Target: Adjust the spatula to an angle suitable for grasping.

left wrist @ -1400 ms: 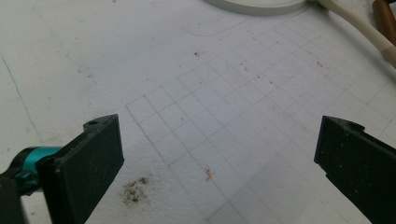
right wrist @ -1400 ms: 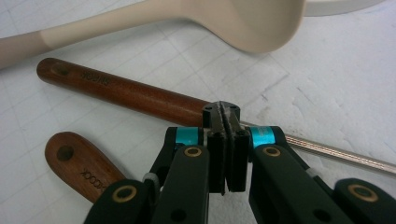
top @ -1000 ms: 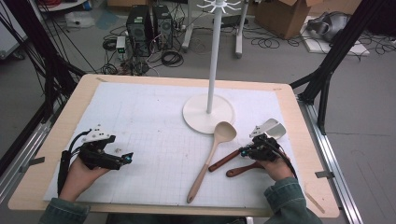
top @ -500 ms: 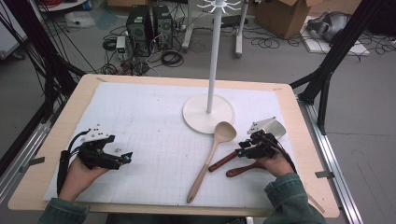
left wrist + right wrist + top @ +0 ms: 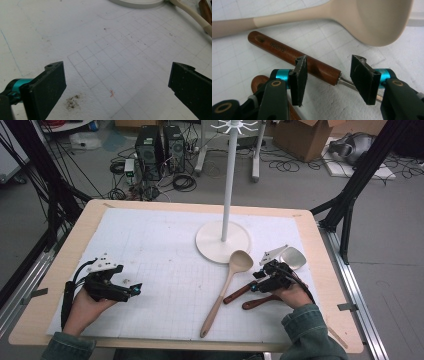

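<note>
While the jaws stand apart over the brown-handled utensils, at the table's right side:

Right gripper: released, jaws just opening, straddling the near end of the upper brown handle without pressing it; metal shank between the pads.
Second brown handle: lying under the right gripper's body, just beside the first.
Wooden ladle: flat on the white mat, bowl toward the rack base, beside both brown handles.
Left gripper: released, jaws wide, nothing between them, resting well apart from the utensils.
Pale utensil head: beyond the right hand, possibly the working end of one handle; too hidden to tell.
Step in hand: likely a let-go or re-grip of the upper handle.
Next move: closing squarely on the wooden grip, not the thin shank, before lifting toward the rack.
</note>
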Tool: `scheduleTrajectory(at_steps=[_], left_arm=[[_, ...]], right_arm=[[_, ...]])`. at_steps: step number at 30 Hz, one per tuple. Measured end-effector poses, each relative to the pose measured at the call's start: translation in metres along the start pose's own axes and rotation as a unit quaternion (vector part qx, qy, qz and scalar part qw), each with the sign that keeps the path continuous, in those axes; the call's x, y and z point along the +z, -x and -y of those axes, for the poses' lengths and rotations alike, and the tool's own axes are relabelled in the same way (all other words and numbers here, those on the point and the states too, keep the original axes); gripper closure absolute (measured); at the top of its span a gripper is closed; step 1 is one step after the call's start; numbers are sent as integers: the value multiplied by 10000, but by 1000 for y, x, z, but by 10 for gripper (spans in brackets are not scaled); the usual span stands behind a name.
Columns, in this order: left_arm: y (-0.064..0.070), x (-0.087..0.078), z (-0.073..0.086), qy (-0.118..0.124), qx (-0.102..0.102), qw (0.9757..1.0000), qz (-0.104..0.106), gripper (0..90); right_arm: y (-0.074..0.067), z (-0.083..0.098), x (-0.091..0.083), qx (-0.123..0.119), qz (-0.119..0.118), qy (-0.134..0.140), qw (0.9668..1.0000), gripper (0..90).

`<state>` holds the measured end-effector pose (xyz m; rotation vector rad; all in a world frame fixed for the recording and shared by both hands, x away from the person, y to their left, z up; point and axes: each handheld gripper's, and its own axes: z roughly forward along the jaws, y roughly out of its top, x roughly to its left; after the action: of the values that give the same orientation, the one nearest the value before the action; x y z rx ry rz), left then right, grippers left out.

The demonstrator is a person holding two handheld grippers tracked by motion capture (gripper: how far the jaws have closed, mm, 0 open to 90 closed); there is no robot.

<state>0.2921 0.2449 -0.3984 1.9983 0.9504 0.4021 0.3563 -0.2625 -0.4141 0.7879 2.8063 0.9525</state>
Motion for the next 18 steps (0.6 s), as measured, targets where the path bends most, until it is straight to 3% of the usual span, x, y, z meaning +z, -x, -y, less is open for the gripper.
scheduleTrajectory(at_steps=[11, 18], left_arm=[[1, 1, 0, 6, -9, 10000, 0, 18], [1, 0, 0, -2, 4, 10000, 0, 18]], right_arm=[[0, 3, 5, -118, -89, -95, 9998, 469], [1, 6, 3, -425, -188, -156, 9988, 472]])
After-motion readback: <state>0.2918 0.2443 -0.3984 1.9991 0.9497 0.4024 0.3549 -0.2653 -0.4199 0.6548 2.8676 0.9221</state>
